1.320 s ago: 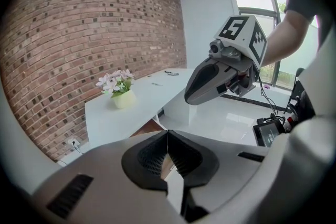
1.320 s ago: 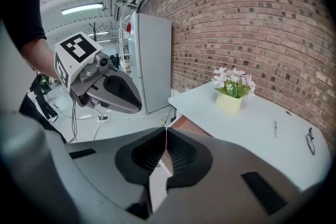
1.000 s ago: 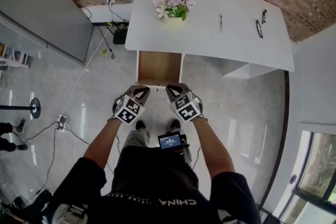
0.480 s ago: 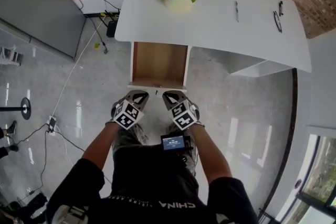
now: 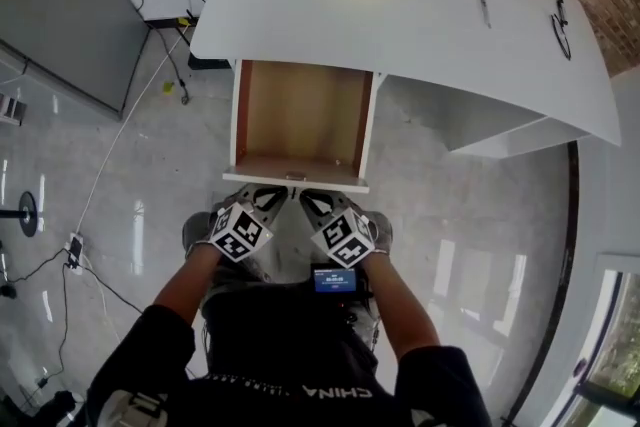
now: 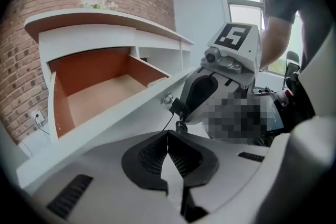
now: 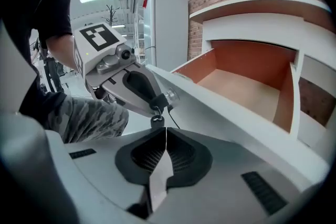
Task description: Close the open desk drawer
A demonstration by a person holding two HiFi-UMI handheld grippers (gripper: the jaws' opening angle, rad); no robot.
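The desk drawer [image 5: 300,120] stands pulled well out from under the white desk [image 5: 440,25], at 12 o'clock from the person, its wood-lined inside bare; its white front panel [image 5: 296,179] faces the two tools. The left gripper [image 5: 264,198] and the right gripper [image 5: 316,202] are both clenched on nothing, tips side by side close to the panel, on either side of the small round metal fitting [image 6: 168,98] at its middle; whether they touch the panel cannot be told. To close it well, the person would likely set both closed tips flat on the panel, level with each other, and push evenly toward 12 o'clock, so the drawer runs straight and does not jam. Readable writing: "CHINA" on the black shirt [image 5: 280,345]; the small screen [image 5: 333,278], at 6 o'clock of the grippers, is too small to read.
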